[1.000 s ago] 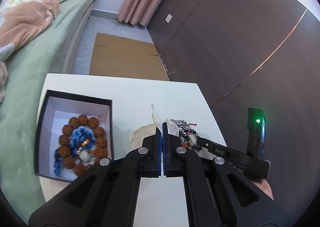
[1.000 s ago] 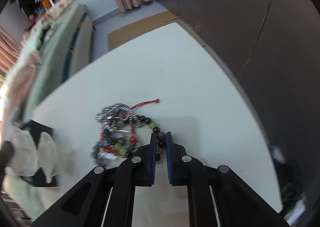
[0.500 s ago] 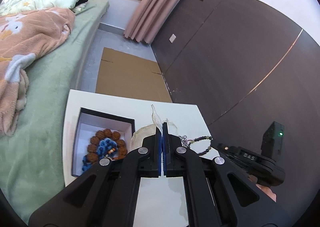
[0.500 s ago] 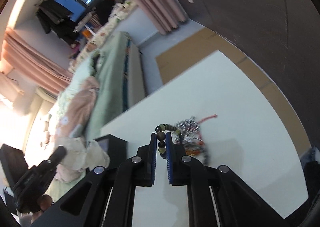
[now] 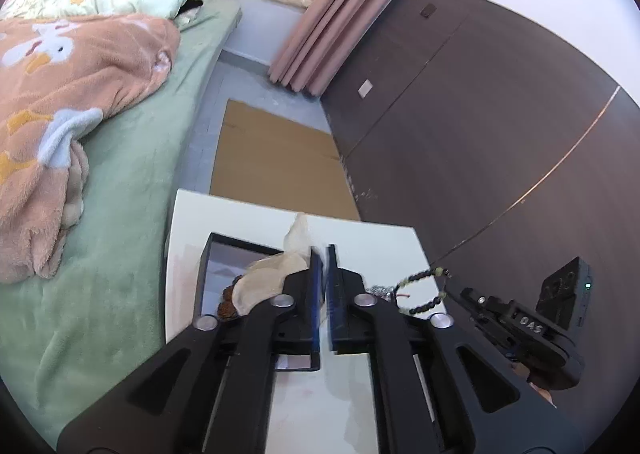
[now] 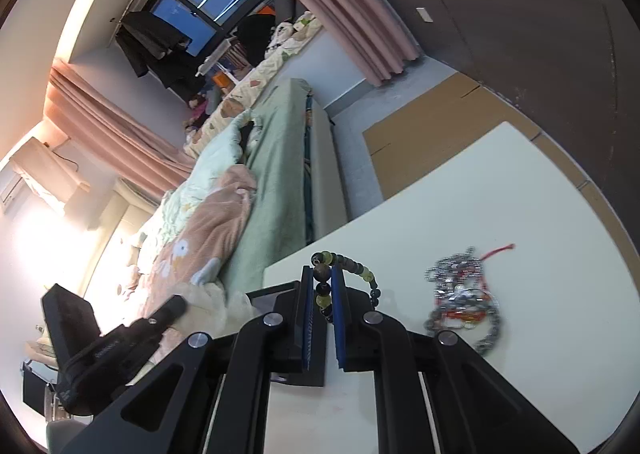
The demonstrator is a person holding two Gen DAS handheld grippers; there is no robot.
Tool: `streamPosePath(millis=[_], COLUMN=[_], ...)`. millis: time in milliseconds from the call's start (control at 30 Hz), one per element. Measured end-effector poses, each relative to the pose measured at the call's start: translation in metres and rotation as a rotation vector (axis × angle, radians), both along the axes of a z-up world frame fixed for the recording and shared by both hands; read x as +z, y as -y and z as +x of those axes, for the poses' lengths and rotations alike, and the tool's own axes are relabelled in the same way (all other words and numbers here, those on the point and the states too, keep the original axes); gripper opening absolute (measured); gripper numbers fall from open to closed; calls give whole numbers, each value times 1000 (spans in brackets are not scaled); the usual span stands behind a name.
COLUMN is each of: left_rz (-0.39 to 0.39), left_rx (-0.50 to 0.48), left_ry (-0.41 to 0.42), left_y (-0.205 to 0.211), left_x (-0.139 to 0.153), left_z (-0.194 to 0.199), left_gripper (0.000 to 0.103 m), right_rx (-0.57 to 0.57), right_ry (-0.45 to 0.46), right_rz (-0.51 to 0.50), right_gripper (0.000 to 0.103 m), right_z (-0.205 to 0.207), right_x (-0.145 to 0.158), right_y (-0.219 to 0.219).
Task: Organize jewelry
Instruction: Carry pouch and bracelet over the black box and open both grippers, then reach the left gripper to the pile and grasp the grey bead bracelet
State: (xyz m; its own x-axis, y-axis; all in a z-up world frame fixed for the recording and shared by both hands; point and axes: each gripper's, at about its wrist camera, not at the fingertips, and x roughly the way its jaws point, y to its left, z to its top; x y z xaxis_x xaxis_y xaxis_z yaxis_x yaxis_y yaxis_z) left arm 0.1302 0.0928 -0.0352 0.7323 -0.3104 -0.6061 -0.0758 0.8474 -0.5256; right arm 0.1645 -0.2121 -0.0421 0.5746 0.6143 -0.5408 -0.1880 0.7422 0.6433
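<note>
Right gripper (image 6: 323,286) pinching bead bracelet (image 6: 362,274), left gripper (image 5: 324,254) opening — pouch (image 5: 276,274) seemingly beside it (blurred)

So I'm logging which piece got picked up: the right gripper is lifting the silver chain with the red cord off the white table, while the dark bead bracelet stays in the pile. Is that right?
Not quite. The right gripper is shut on the dark bead bracelet, lifted off the white table. The silver chain with the red cord is what stays in the pile, as the right wrist view shows.

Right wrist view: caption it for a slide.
Right gripper jaws shut on a dark-and-green beaded bracelet, lifted above the white table beside a tangled silver chain pile.
</note>
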Motion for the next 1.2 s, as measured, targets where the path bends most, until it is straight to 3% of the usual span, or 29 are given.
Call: streamPosePath(millis=[33,67,333,567,633,700,733,767,967,1200], left_rz=[-1,-1,31,10,4,1,1,2,11,50], left_rx=[12,38,85,146,160,170,174,173,153,116], left_ry=[-13,-14,-2,1,-1,-5,-8,-10,-13,-24], left_y=[-2,-6,-22,-47,-52,-56,-57,-57,-53,-36], left_x=[-2,-3,1,2,1,0,-1,-1,-2,-2], left_z=[1,1,2,3,2,2,2,2,1,0], left_gripper=[55,70,71,71,71,71,71,71,71,71], right_rx=[5,12,114,228,241,264,256,219,154,78], right_ry=[4,7,24,10,10,-41,-76,-72,-23,-50], right_rz=[3,7,63,133,84,14,-3,-23,-109,-170], right_gripper=[9,9,9,9,11,20,55,79,76,76], right_z=[1,1,-2,-2,-2,3,6,5,2,3], right_x=[0,1,3,-1,-3,-14,-20,-23,-13,-11], right_y=[-4,-7,-53,-103,-119,-133,-134,-131,-105,-60])
